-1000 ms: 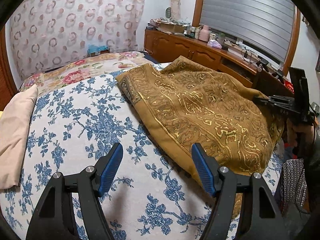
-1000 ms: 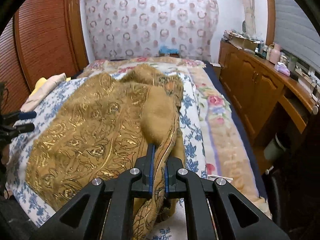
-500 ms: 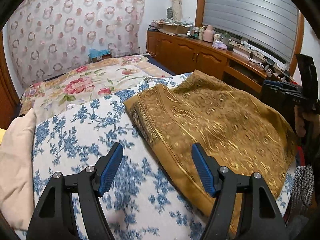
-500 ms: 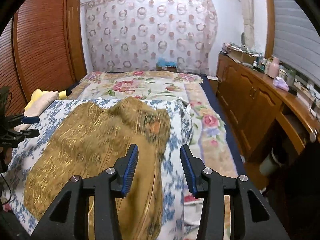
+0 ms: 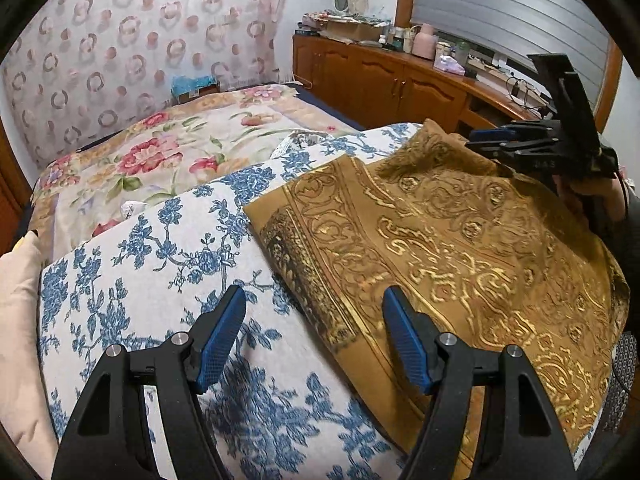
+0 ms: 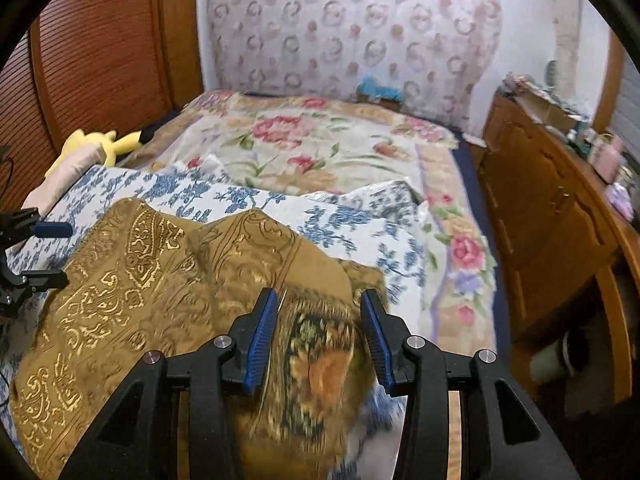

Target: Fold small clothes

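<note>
A mustard cloth with gold patterns [image 5: 460, 248] lies spread on the blue-flowered cover of the bed [image 5: 152, 248]. My left gripper [image 5: 314, 338] is open and empty, low over the cover, with its right finger at the cloth's near left edge. My right gripper [image 6: 318, 330] is open and empty, its fingers either side of the cloth's rumpled right corner [image 6: 320, 352]. The cloth [image 6: 132, 288] spreads left from there. The right gripper also shows in the left wrist view [image 5: 532, 148], the left one in the right wrist view [image 6: 28, 252].
A flowered bedspread [image 6: 320, 148] covers the far half of the bed. A beige pillow [image 5: 16, 320] and a yellow plush toy [image 6: 108, 142] lie at the left. A wooden cabinet [image 6: 560, 216] with clutter on top runs along the right, and a wardrobe [image 6: 100, 52] stands at the left.
My right gripper opened and let go of the cloth, which now lies flatter on the bed. It then dropped back over the right corner. My left gripper stayed open, shifting slightly.
</note>
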Action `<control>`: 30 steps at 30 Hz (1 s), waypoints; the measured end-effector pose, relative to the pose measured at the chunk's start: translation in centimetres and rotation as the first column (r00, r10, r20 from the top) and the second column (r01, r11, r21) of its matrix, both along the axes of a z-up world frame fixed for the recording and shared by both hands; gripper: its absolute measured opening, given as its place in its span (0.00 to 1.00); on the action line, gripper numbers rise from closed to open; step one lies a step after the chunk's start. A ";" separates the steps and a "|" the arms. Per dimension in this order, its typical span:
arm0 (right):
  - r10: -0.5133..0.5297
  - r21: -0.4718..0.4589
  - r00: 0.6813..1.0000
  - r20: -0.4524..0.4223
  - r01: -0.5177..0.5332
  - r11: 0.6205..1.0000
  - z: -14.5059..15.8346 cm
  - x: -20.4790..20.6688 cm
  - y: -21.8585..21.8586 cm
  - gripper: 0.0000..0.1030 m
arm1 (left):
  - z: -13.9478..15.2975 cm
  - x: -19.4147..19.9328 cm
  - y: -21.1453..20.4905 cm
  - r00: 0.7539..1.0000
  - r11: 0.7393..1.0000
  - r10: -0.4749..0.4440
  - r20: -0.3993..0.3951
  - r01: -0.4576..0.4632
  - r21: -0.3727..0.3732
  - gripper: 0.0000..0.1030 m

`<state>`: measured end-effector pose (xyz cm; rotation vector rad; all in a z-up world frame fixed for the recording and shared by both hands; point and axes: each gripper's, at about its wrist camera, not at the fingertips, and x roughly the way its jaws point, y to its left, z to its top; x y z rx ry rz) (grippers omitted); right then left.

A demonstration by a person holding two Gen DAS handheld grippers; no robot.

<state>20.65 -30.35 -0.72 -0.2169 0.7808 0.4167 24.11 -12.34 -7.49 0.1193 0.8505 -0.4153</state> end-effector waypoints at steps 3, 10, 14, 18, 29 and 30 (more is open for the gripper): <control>0.019 -0.008 1.000 -0.018 -0.019 1.000 -0.2 1.2 0.2 0.44 | -0.4 0.6 0.2 1.000 1.000 0.003 -0.014 -0.003 -0.007 0.70; 0.039 -0.001 0.998 -0.051 -0.039 0.999 -0.6 2.3 0.9 0.29 | -1.2 1.4 -0.1 0.999 1.000 -0.003 -0.039 0.002 -0.017 0.70; 0.053 -0.002 0.998 -0.025 -0.053 0.999 -0.2 2.4 1.4 0.04 | -1.3 1.5 -0.2 0.999 1.000 -0.002 -0.044 0.001 -0.021 0.70; 0.020 0.010 0.997 0.079 -0.021 1.000 2.0 1.4 1.0 0.03 | -1.3 1.5 -0.3 0.999 1.000 0.000 -0.042 -0.001 -0.021 0.70; -0.061 -0.044 0.994 0.086 0.064 0.997 3.3 2.1 -1.3 0.03 | -1.3 1.5 -0.3 0.999 1.000 0.001 -0.040 -0.002 -0.025 0.70; -0.056 -0.038 0.995 0.084 0.059 0.998 3.3 2.2 -1.0 0.03 | -1.3 1.5 -0.3 0.999 1.000 0.002 -0.041 -0.003 -0.024 0.70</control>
